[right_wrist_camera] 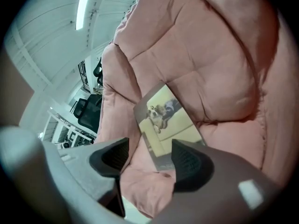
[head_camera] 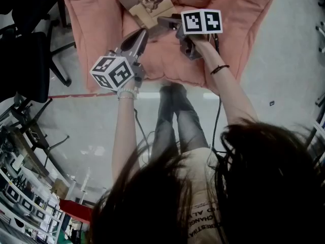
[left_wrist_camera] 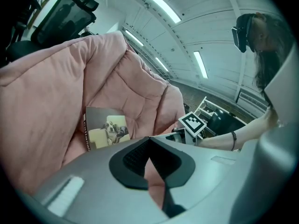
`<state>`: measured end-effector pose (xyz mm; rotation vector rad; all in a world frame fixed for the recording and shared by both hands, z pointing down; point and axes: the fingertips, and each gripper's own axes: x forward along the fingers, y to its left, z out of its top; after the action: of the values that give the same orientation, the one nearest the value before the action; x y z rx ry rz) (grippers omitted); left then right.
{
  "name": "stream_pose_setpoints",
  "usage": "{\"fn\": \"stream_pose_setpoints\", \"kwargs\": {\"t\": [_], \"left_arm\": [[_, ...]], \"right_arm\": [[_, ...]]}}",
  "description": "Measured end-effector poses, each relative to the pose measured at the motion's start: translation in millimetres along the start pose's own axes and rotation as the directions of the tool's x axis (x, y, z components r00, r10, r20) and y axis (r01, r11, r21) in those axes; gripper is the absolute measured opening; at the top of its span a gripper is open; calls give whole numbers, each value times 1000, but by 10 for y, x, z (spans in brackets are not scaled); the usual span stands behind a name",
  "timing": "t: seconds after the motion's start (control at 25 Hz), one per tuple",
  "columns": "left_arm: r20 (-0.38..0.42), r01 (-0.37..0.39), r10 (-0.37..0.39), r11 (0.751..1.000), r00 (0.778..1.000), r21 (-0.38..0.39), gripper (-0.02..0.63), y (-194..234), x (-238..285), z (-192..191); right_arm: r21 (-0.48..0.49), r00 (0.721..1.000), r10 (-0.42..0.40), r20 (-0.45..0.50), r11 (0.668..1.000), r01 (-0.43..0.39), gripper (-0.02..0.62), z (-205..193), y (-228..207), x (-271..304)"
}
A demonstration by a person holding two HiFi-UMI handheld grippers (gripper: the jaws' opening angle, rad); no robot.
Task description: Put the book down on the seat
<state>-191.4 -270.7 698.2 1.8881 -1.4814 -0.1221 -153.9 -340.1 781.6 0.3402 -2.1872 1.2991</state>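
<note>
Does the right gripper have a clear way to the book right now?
Probably yes. The right gripper has its jaws apart, and the book lies just ahead on the seat, nothing between. The left gripper sits off to one side.

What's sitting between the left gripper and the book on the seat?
Nothing but bare pink seat cushion. The left gripper view shows only that fabric between the left gripper and the book.

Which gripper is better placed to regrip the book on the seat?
Right, probably. The right gripper is open with the book right at its jaws; the left gripper is shut, with the book off to its side.
</note>
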Motion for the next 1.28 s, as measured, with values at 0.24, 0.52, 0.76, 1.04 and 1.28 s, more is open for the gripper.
{"fn": "stream_pose_setpoints", "kwargs": {"t": [0.24,0.52,0.76,1.04,1.28], "left_arm": [[17,19,-19,1000,1000,11,-8,-328,-118,237],[53,43,-44,999,998,26,-8,-676,-259,415],[94,85,-87,996,992,17,-8,-1109,-525,590],[112,112,-113,994,987,19,-8,-1487,-758,722],[140,126,-130,991,982,39,-8,-1712,-946,985]], "right_arm": [[-18,999,52,4,998,-52,241,70,392,-323],[-20,988,144,62,990,-143,205,151,810,-672],[39,964,198,176,978,-207,152,143,1231,-1086],[56,941,235,242,965,-256,143,193,1657,-1441],[67,925,232,301,962,-264,101,276,1941,-1733]]}}
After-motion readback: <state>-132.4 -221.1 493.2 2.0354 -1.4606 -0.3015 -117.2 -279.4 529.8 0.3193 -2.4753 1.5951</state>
